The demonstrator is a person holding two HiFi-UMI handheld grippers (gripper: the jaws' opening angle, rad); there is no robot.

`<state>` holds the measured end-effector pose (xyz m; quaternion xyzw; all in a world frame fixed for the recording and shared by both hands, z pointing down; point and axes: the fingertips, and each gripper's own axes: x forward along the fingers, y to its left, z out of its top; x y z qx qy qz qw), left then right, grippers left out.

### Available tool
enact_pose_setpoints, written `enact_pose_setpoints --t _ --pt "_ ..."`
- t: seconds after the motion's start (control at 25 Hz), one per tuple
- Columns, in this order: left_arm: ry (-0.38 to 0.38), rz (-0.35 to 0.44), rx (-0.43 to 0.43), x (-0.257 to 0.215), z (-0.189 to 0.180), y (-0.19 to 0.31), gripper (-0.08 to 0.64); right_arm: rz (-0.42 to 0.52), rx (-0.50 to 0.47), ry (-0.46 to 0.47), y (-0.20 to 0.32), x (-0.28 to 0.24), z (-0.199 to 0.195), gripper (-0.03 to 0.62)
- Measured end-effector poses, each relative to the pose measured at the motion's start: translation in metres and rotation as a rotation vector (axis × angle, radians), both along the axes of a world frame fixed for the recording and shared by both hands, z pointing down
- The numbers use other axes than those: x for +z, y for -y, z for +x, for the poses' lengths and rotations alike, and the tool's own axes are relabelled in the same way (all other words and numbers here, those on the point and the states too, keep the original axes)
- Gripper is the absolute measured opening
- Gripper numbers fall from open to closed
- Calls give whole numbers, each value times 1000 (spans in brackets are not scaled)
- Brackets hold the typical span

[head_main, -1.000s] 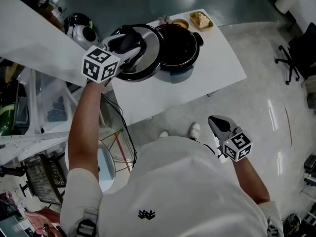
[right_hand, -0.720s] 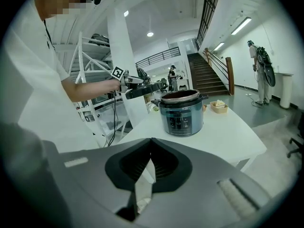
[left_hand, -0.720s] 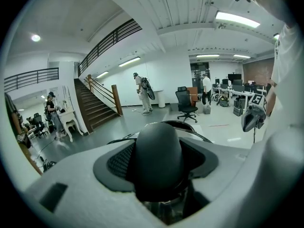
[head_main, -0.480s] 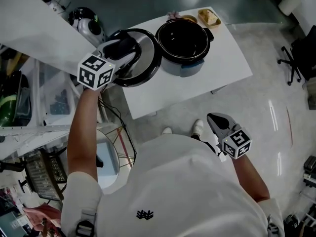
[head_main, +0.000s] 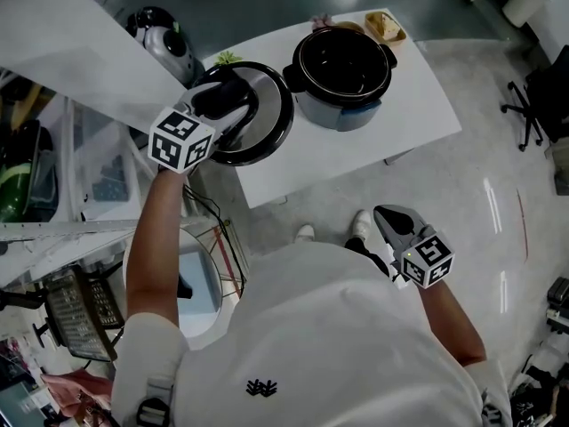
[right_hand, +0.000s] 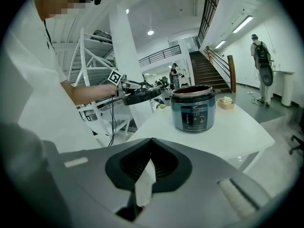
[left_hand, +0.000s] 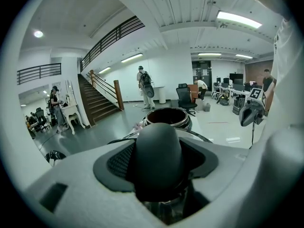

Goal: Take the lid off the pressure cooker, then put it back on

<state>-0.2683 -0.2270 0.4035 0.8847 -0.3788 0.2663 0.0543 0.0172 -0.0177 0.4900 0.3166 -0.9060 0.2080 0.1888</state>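
Within the last second the lid (head_main: pixel 265 123) has drawn clear of the pressure cooker (head_main: pixel 342 114): it overlapped the pot's left rim then, and now a strip of bare table (head_main: pixel 356 163) shows between the two. The left hand-held gripper (head_main: pixel 227 96) holds it, jaws spread wide and clamped on the black knob (left_hand: pixel 156 156). The right gripper view shows the lid held up in the air, about level with the cooker's top, over the table's left edge. So the first half of the task looks done: the cooker stands open and dark inside toward the far right of the table, and what remains is bringing the lid back over the mouth and seating it. The right hand-held gripper (head_main: pixel 394 223) hangs low by the person's right side, well away from the table, jaws drawn together with nothing in them. At the far right corner behind the cooker sits a small tray (head_main: pixel 385 27) of what looks like food, with other small items beside it too small to tell. Nothing lies between the lid and the pot, so the path back looks free. Cables (head_main: pixel 212 210) dangle below the table's left edge, and an office chair (head_main: pixel 531 96) stands far off on the right
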Motion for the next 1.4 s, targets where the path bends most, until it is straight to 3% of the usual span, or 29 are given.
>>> enact_pose_setpoints --t 0.64,1.4 --pt "16 -56 -21 92 8 -28 288 -14 49 -59 -22 1 -2 14" --pt "40 -108 -48 190 34 -25 288 -42 99 -104 -31 1 6 15"
